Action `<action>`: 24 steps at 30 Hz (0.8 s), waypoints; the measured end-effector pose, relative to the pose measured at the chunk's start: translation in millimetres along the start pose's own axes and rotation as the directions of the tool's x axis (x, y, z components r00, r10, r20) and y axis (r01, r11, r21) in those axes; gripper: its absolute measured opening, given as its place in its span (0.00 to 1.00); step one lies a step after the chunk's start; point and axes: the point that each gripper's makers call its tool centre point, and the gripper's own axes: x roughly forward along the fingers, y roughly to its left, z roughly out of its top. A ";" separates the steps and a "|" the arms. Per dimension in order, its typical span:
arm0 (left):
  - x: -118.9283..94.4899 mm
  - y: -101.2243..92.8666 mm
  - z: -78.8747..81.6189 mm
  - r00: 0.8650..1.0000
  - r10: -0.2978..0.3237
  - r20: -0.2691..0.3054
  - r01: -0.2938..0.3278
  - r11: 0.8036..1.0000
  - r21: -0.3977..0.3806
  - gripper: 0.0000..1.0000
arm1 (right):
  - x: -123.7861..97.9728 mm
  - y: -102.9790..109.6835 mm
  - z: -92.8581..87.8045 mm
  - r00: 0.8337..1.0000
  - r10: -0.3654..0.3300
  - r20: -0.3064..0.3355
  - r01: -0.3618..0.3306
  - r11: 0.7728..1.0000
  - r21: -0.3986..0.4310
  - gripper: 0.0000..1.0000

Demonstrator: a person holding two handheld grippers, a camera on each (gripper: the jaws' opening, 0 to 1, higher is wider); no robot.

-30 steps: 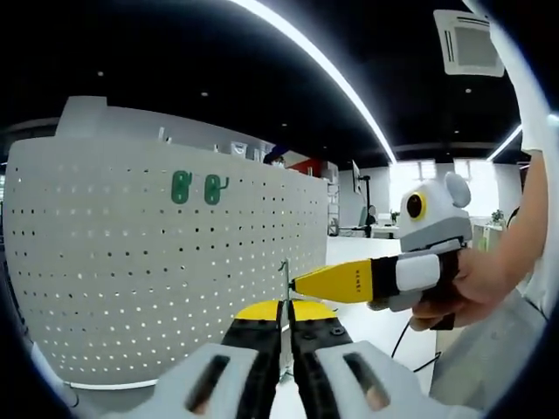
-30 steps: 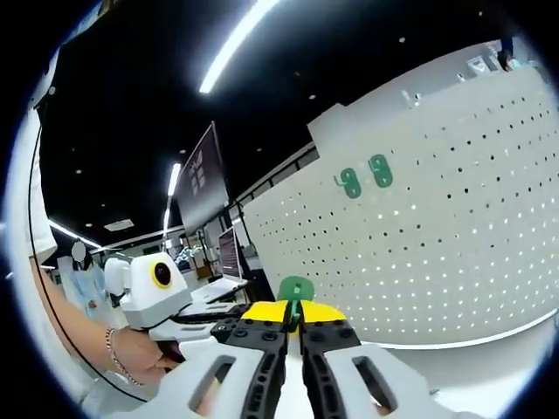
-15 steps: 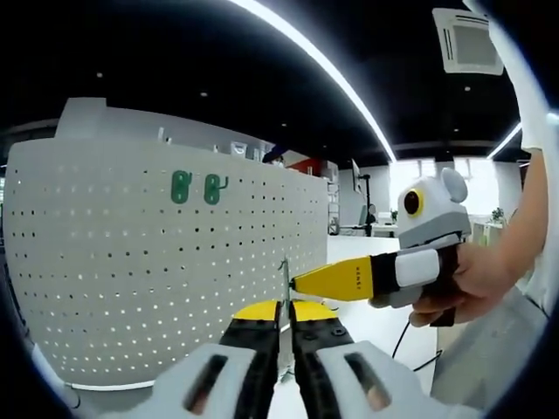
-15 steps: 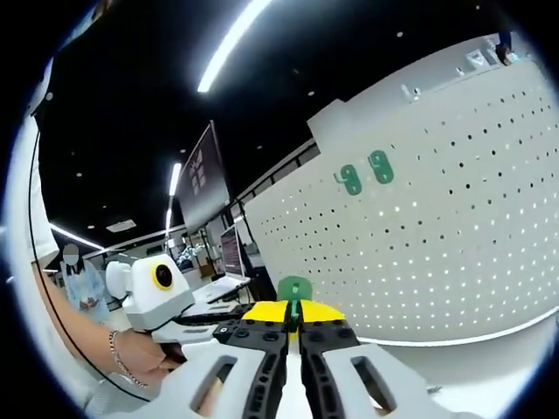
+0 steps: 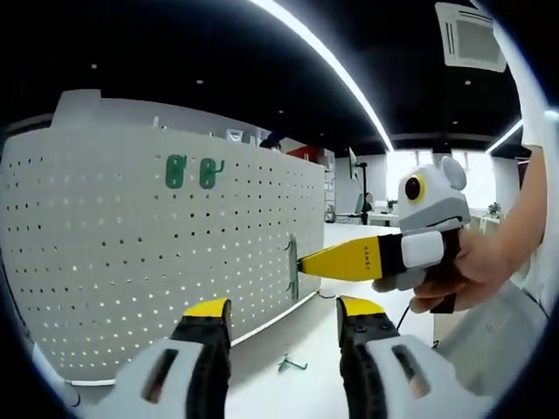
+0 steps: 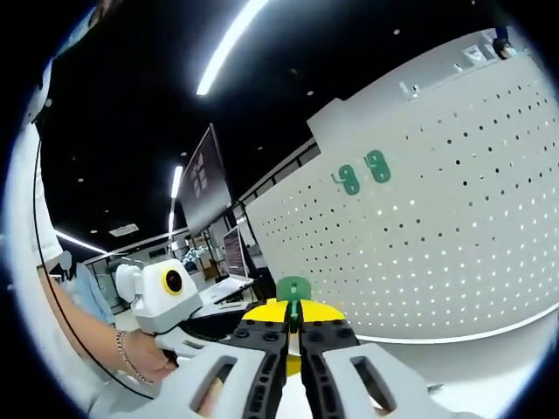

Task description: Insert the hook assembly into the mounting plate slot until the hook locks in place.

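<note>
The white pegboard mounting plate [image 5: 131, 244] stands upright and carries two green hooks [image 5: 190, 172] near its top. My right gripper [image 5: 299, 262] reaches in from the right, shut on a green hook assembly [image 5: 292, 258] held just off the board's right end. My left gripper [image 5: 284, 307] is open below it, with nothing between its yellow-tipped jaws. In the right gripper view the green hook assembly [image 6: 293, 288] stands up between the shut jaws of the right gripper [image 6: 294, 319]. The pegboard [image 6: 437, 236] and its two green hooks [image 6: 363, 173] are on the right of that view.
A small metal piece [image 5: 293, 364] lies on the white surface in front of the board. A person's hand [image 5: 463, 275] holds the right gripper. The left gripper's white housing [image 6: 166, 295] and a wrist with a bracelet [image 6: 122, 358] are at the left. Office monitors [image 6: 203, 188] stand behind.
My left gripper has opened and let go of the hook assembly, which stays in my right gripper. The right gripper has shifted slightly toward the board.
</note>
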 end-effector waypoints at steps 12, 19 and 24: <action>-1.1 4.1 -7.9 0.999 0.016 -0.027 -0.017 1.000 -0.024 0.74 | -1.4 -0.3 -0.9 1.000 0.003 0.004 -0.003 1.000 0.026 0.01; 1.2 4.5 -10.9 0.999 0.024 -0.040 -0.025 0.999 -0.031 0.92 | -1.6 0.1 0.2 1.000 0.005 0.011 -0.005 0.999 0.038 0.01; 0.7 5.2 -13.2 0.999 0.029 -0.046 -0.030 0.999 -0.034 0.93 | -3.1 -2.1 0.7 1.000 -0.006 0.013 0.005 0.999 0.040 0.01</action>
